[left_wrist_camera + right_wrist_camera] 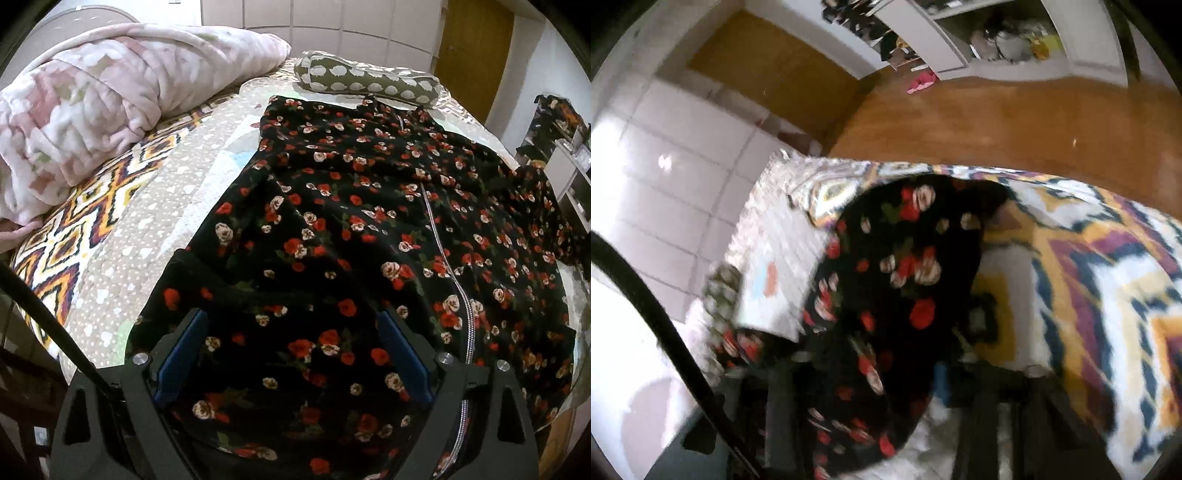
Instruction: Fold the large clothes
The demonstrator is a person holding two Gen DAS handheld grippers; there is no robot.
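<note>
The dress, black with red and cream flowers, lay spread on the bed, zip up, its neck toward the dotted pillow at the far end. A pink blanket was heaped to the left, clear of it.

The left tool hovered over the near part of the dress with its jaws wide apart; its blue pads stood either side of the cloth without pinching it, so it held nothing.

In the right wrist view, badly blurred, the right tool showed only as dark shapes at the bottom of the frame. A fold of the dress rose from between them and draped toward the bed's edge, with the wooden floor beyond. The jaws were shut, and judging from where the fabric ran, they were clamped on that fold.

The task looked early. The dress's left side seemed turned in a little, but most of it was flat and unfolded, and one part trailed off the right side of the bed. Bringing that side in, then folding lengthwise, remained.
</note>
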